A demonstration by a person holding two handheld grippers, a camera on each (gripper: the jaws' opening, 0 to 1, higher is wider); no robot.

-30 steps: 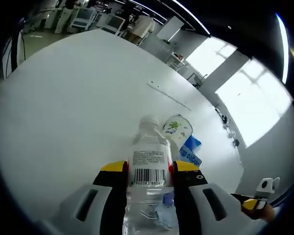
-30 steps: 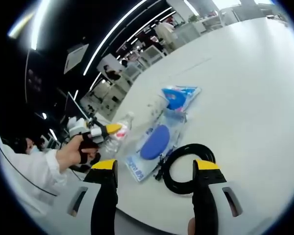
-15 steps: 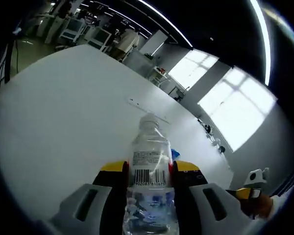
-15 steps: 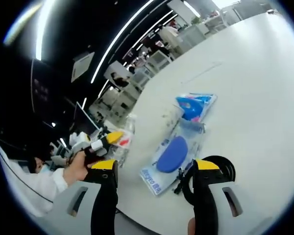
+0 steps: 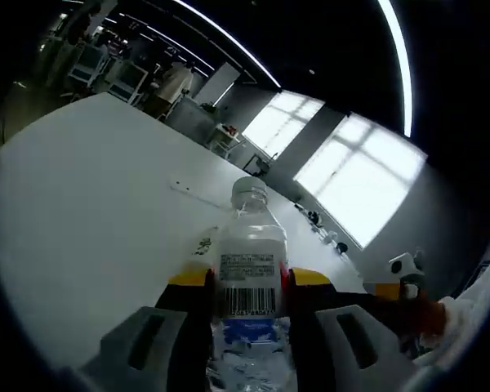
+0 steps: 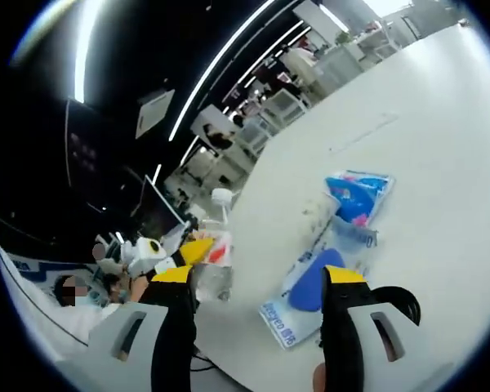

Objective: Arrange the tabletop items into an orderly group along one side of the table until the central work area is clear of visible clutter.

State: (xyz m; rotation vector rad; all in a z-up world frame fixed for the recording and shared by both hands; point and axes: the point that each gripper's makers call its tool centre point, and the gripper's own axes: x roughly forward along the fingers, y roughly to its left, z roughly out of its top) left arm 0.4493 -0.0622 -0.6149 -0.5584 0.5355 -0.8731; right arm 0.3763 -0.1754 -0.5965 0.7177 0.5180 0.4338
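My left gripper (image 5: 249,279) is shut on a clear water bottle (image 5: 248,245) with a white cap and a barcode label, held upright over the white table (image 5: 90,204). The right gripper view shows that bottle (image 6: 220,241) in the left gripper (image 6: 178,255) near the table's edge. My right gripper (image 6: 260,276) stands open with nothing between its jaws. Past it lie a flat pack with a blue oval (image 6: 309,287), a blue pouch (image 6: 359,196), a clear cup (image 6: 322,214) and a black cable coil (image 6: 394,306).
The green print of a cup (image 5: 204,245) peeks out left of the bottle. The right gripper (image 5: 396,287), in a person's hand, shows at the right of the left gripper view. Bare white tabletop spreads far and left. Desks and chairs (image 6: 278,98) stand beyond the table.
The left gripper has raised the bottle and tipped it upright, so the cup and blue pack have sunk behind it. The right view has swung, so the cable has slid to the lower right.
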